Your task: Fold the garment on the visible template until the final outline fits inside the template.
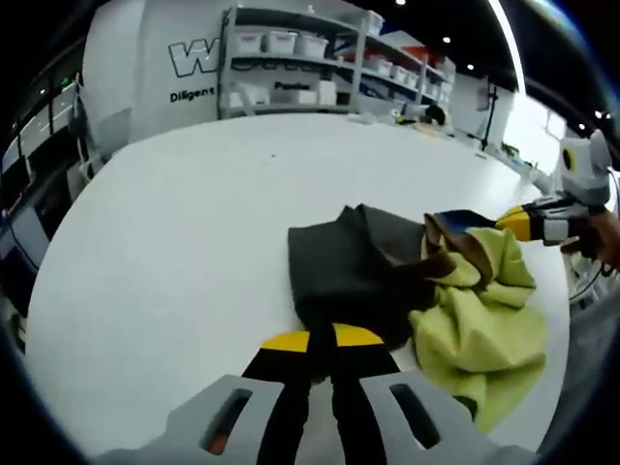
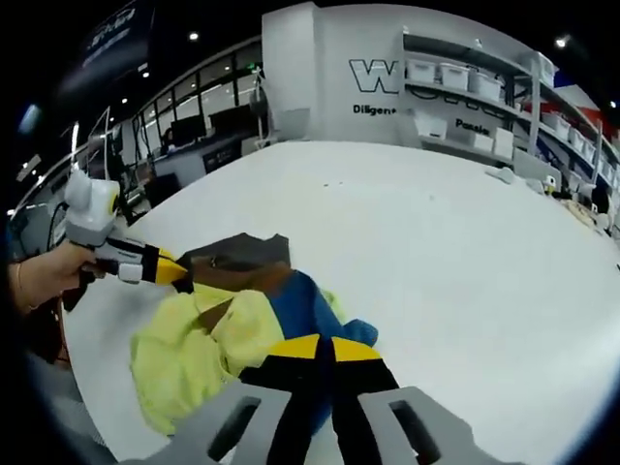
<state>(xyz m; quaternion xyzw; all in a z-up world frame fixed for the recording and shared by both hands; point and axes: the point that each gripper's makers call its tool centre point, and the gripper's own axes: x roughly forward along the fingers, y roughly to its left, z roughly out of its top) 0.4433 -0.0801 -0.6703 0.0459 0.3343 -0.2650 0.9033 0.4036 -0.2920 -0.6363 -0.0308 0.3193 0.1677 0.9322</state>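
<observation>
Both grippers, left (image 1: 322, 339) and right (image 2: 323, 347), pinch the bunched garment (image 1: 465, 310); uneven pull risks dragging it off the table (image 1: 194, 223) edge

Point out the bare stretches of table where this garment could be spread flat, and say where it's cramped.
The white table is bare from the garment out to its far edge below the shelving, and to the left gripper view's left. It is crowded near the table edge, where the left gripper and right gripper pinch the bunched cloth.
</observation>
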